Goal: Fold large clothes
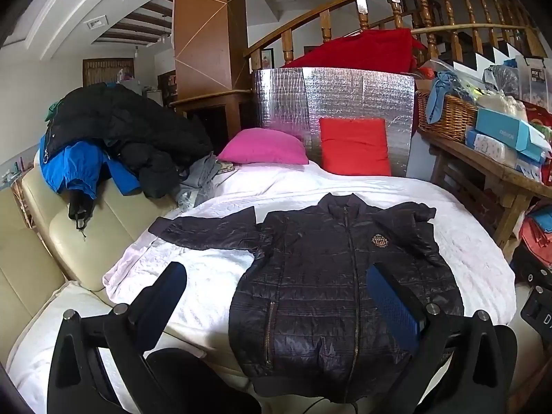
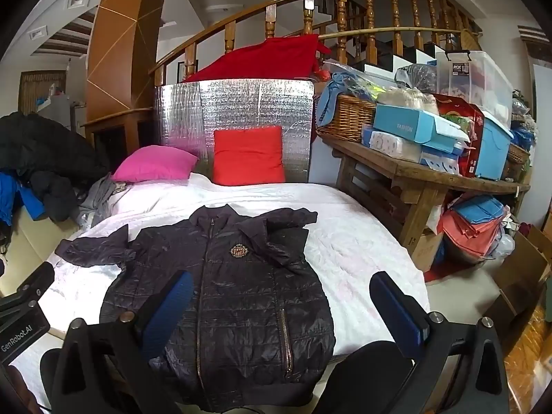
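A white-covered bed (image 1: 345,186) fills the middle of the room, with a cream sofa (image 1: 51,227) along its left side carrying a heap of black and blue coats (image 1: 114,134). To the right stands a wooden desk (image 2: 431,179) loaded with boxes and a wicker basket (image 2: 345,117). A silver foil panel (image 2: 241,107) rises at the head of the bed, a red cushion (image 2: 248,155) propped against it and a pink pillow (image 2: 155,164) beside that. The dark quilted jacket (image 2: 241,293) lies flat on the bed, front up and zipped, one sleeve stretched out left, the other folded over its chest. The left gripper (image 1: 276,293) and right gripper (image 2: 281,296) hover above its lower half, both spread wide and empty.
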Demonstrator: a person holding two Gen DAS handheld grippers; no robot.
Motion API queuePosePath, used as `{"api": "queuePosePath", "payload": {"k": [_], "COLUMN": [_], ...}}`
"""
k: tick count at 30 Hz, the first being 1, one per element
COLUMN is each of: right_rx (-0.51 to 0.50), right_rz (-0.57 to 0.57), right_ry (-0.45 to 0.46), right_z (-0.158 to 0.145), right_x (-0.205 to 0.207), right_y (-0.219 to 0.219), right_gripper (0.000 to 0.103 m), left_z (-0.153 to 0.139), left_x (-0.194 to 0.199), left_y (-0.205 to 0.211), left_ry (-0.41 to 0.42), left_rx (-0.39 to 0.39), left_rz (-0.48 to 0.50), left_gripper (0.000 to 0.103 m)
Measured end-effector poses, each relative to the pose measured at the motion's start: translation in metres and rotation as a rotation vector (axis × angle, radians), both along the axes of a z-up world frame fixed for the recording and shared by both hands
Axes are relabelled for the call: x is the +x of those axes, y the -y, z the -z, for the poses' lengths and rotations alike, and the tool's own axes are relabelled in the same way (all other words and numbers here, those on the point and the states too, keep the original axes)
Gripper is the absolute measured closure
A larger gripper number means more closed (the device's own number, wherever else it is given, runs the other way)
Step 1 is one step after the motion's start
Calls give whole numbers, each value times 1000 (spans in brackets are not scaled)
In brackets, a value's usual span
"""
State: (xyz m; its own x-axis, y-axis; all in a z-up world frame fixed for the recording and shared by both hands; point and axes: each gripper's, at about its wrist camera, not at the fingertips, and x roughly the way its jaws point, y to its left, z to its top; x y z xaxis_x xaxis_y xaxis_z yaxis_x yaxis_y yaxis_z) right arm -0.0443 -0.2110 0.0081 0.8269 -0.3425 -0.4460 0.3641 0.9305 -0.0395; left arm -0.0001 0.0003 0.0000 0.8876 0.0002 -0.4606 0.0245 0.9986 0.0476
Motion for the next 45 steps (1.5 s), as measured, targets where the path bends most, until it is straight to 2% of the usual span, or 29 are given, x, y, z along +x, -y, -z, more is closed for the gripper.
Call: {"api": "queuePosePath", "payload": {"k": [7, 19, 25, 34, 40, 45], "right_rx": [-12, -3, -5, -4, -6, -1], "right_rz": [-11, -17, -24, -35, -26, 13], "right_ry": [-4, -24, -39, -52, -55, -36], "right_z": [1, 5, 9, 14, 18, 24], "right_x": [2, 8, 13, 16, 20, 26], "right_y": [-5, -6, -9, -14, -8, 18], "right_gripper": [0, 0, 0, 0, 0, 0], "left_z": [1, 4, 6, 12, 17, 25], "left_x": [0, 3, 7, 12, 17, 36], "left_y": [-3, -2, -8, -14, -15, -19], "left_ry": [6, -9, -10, -26, -36, -68], "left_rx": [-14, 9, -46, -36, -17, -39], "left_rz": [-8, -16, -28, -48, -53, -54], "left_gripper": [0, 0, 0, 0, 0, 0]}}
